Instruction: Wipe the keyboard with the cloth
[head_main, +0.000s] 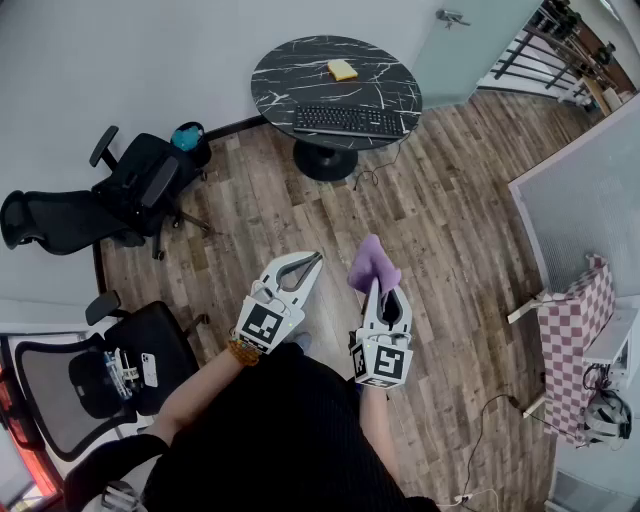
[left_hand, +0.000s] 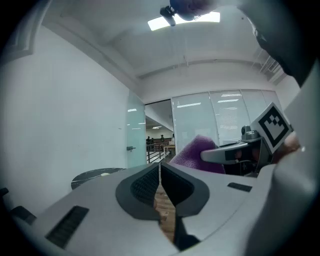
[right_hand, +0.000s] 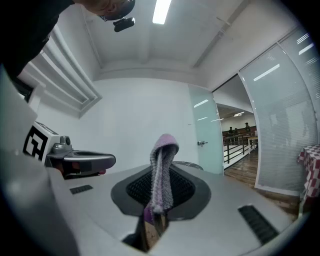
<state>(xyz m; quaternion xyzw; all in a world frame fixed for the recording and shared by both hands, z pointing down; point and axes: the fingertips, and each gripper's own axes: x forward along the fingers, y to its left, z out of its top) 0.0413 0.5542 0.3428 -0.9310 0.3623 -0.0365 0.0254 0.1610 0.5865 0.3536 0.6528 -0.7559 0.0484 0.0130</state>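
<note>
Right gripper (head_main: 383, 290) clamped on purple cloth (head_main: 371, 263); left gripper (head_main: 300, 268) closed, empty; keyboard (head_main: 349, 121) on round table (head_main: 290, 62), well apart.

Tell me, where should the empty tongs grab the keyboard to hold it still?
Probably the left short end of the keyboard, from the left. It lies flat on the round table, so only a thin edge fits the left tongs, leaving the keys free for the cloth.

cloth (head_main: 372, 262): fuzzy terry fabric | keyboard (head_main: 348, 121): matt plastic | table top (head_main: 290, 75): glossy veined marble | floor (head_main: 450, 230): matt wood planks
</note>
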